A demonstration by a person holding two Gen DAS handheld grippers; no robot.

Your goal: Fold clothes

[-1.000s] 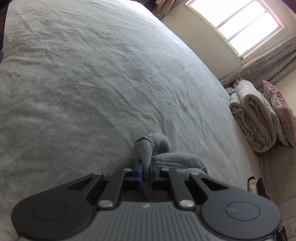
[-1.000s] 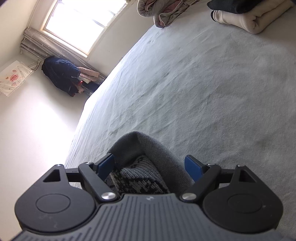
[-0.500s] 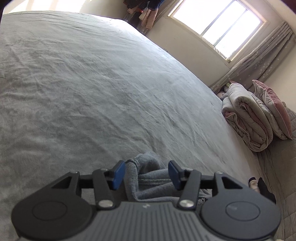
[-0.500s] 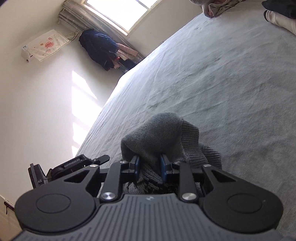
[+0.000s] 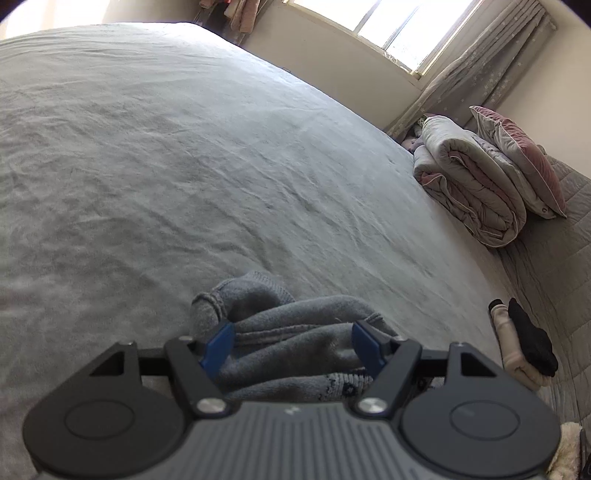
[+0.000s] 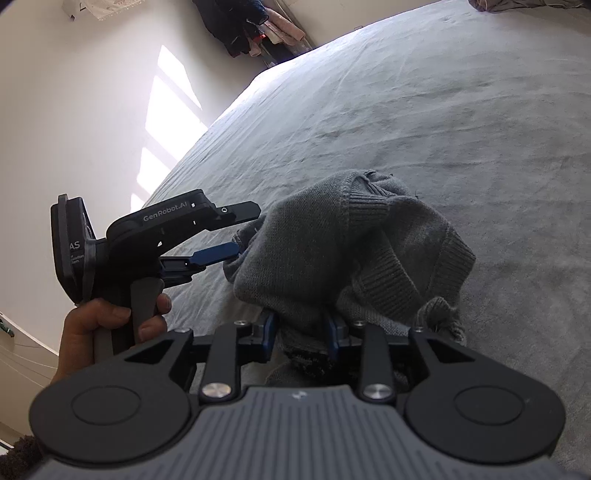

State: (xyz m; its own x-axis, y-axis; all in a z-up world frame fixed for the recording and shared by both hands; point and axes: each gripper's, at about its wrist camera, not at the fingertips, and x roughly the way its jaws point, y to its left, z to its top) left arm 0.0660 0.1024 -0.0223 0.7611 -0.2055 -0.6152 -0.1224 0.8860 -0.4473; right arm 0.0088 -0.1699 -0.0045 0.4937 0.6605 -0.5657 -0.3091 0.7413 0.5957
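A grey knit sweater [image 6: 354, 251] is bunched up and held above the grey bed [image 6: 461, 110]. My right gripper [image 6: 301, 332] is shut on a fold of its lower edge. My left gripper [image 5: 291, 345] is open, its blue pads on either side of a bunched part of the sweater [image 5: 295, 332] without pinching it. The left gripper also shows in the right wrist view [image 6: 221, 236], held in a hand, its fingers at the sweater's left side.
A rolled duvet [image 5: 469, 177] and a pink pillow [image 5: 517, 158] lie at the bed's far right. Folded cream and black clothes [image 5: 524, 347] sit at the right edge. Clothes hang by the far wall [image 6: 251, 26].
My left gripper let go of the sweater and opened wide. My right gripper closed on the sweater and lifted it.
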